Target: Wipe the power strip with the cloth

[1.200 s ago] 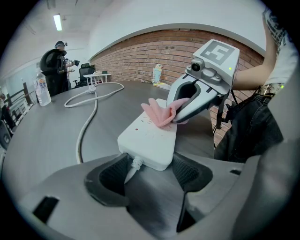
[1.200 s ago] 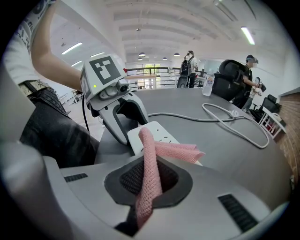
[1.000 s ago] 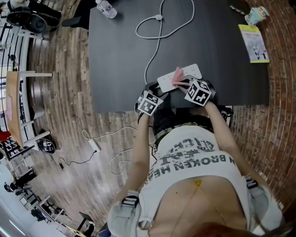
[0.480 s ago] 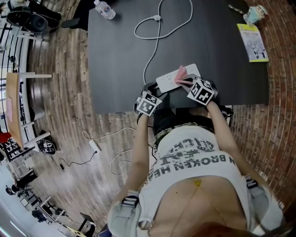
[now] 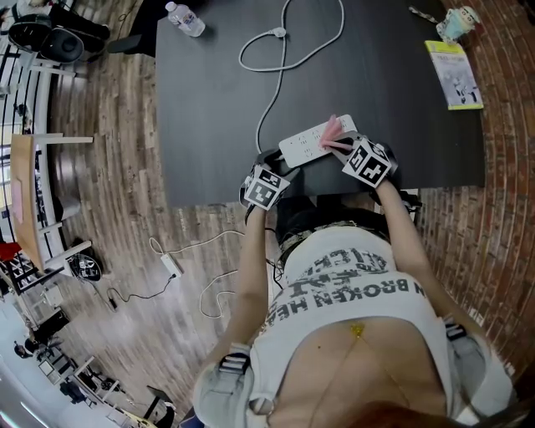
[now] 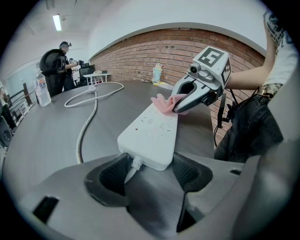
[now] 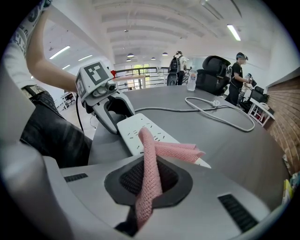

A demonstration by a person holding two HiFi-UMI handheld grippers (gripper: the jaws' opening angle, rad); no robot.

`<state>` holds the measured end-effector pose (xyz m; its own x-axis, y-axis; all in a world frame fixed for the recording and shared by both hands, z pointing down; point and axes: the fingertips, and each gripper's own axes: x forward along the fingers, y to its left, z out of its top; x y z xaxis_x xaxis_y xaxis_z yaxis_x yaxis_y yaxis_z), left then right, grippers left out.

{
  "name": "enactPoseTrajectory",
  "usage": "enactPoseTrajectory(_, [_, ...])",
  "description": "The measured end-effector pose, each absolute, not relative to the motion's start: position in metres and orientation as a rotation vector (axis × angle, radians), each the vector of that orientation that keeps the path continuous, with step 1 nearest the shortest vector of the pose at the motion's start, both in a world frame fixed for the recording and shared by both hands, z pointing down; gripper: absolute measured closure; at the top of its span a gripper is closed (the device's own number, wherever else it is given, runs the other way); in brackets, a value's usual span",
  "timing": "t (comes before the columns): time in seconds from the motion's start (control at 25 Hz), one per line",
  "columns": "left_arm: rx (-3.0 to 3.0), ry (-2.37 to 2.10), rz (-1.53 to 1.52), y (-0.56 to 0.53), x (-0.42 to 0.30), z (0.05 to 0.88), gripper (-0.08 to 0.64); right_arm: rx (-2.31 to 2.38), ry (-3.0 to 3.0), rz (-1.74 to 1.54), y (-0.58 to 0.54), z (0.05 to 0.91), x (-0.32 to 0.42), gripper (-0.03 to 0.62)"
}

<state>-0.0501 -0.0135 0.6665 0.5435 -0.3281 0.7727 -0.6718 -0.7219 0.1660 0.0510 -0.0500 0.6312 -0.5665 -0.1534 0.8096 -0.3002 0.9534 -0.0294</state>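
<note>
Strip, white, is laid slantwise near the front edge of the black table, just above the middle of the head view. Its cord is carried up to a loop at the top of the frame. The strip's cord end is clamped between the jaws of the left gripper, a pad being pressed to each long side, as is seen low in the left gripper view. The right gripper is closed on the pink cloth. A band of it is pinched between the pads at the bottom centre of the right gripper view. The cloth's free end is folded across the top of the strip's other end and is touching it. The two grippers are held at opposite ends of the strip. A bottle is seen in the upper left of the head view and a booklet in the upper right, both well apart from the strip.
</note>
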Motion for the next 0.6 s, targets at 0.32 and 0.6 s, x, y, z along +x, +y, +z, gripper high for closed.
enactPoseTrajectory(0.32, [2.329,-0.815,1.053,-0.013,-0.052,0.666,0.276,0.365,-2.18,0.237,-0.055,0.633,0.066,0.577])
enactPoseTrajectory(0.6, [2.335,-0.816,1.052,-0.012,-0.052,0.67,0.276,0.384,-2.181,0.239,-0.057,0.633,0.073,0.575])
